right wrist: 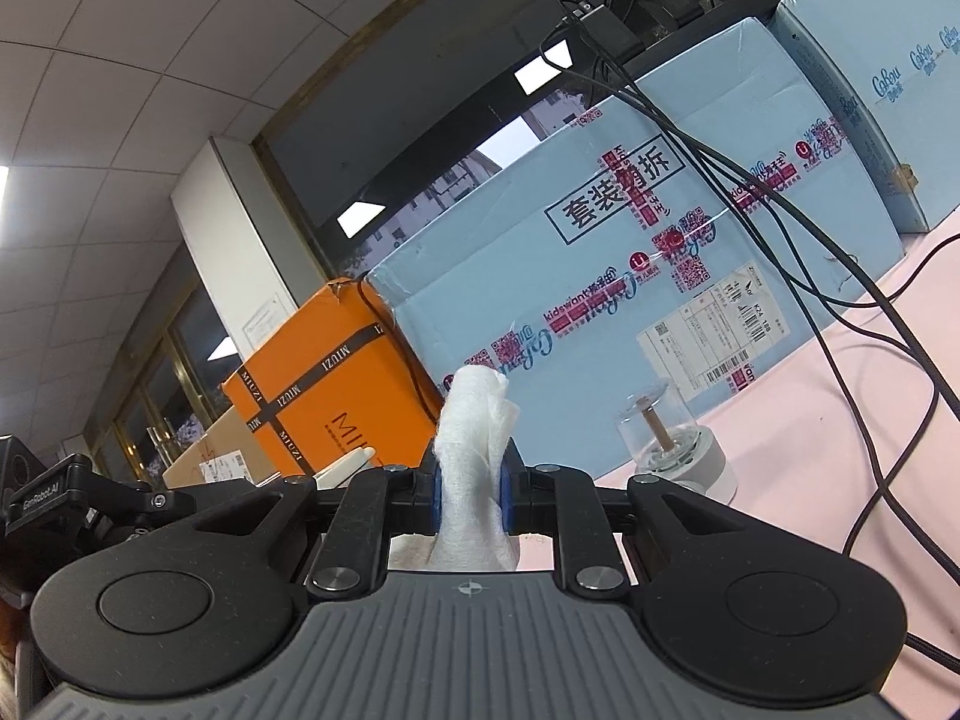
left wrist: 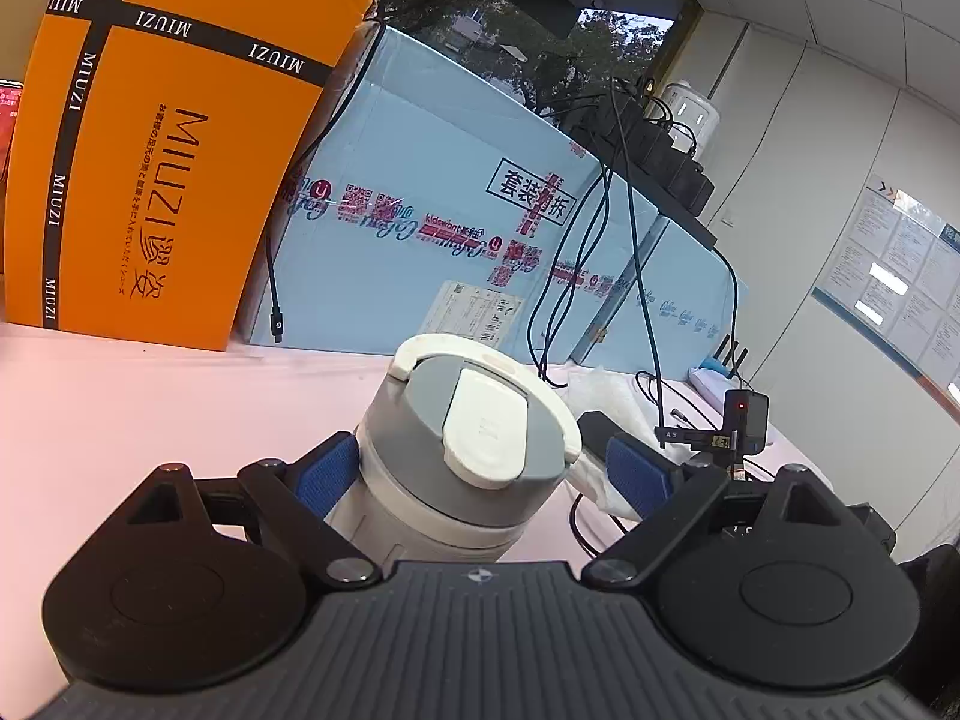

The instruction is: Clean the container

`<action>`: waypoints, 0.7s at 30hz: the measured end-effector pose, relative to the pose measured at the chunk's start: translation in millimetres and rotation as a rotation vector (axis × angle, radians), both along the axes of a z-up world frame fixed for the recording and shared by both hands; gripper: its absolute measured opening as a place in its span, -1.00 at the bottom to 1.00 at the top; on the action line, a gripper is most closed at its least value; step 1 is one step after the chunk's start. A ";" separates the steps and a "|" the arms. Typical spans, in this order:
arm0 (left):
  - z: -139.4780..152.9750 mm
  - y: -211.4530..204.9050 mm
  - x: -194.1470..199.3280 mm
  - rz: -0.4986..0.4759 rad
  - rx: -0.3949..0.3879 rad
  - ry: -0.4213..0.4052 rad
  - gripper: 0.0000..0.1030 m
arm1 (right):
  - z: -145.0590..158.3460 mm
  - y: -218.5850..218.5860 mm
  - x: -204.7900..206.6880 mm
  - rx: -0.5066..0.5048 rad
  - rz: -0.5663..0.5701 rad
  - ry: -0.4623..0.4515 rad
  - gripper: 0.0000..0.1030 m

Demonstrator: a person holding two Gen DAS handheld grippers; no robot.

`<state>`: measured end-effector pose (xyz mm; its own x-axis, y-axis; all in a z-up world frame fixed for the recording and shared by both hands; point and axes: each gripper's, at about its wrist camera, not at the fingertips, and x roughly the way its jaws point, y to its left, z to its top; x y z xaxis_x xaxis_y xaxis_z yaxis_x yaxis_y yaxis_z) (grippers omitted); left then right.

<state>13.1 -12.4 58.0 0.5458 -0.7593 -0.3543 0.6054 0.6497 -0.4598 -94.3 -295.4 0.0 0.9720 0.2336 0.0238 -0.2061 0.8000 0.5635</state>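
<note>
A white and grey lidded bottle (left wrist: 474, 450) stands tilted between the fingers of my left gripper (left wrist: 480, 474). The left blue pad (left wrist: 327, 474) touches its side, while the right pad (left wrist: 636, 474) stands well apart from it, so the jaws are open. In the right wrist view, my right gripper (right wrist: 471, 489) is shut on a white folded wipe (right wrist: 477, 468) that sticks up above the blue pads. A bit of the wipe and the right gripper also show in the left wrist view (left wrist: 600, 480), right of the bottle.
An orange MIUZI box (left wrist: 162, 168) and large light-blue cartons (left wrist: 450, 228) stand at the back of the pink table (left wrist: 150, 420). Black cables (right wrist: 870, 330) run down over the cartons. A clear-domed white stand (right wrist: 672, 444) sits to the right.
</note>
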 end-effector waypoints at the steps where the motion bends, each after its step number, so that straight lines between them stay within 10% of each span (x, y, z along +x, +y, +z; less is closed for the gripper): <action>1: 0.3 0.2 -0.4 0.001 -0.002 -0.001 0.73 | 0.1 -0.2 -0.3 0.001 -0.001 -0.001 -0.69; 21: 3.8 2.9 -4.6 0.029 -0.014 -0.039 0.73 | 1.0 1.6 -3.9 -0.002 -0.009 -0.004 -0.69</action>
<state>8.5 -9.4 61.7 0.5805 -0.7478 -0.3222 0.6042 0.6608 -0.4452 -98.3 -293.9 1.1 0.9740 0.2249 0.0277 -0.2013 0.8027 0.5614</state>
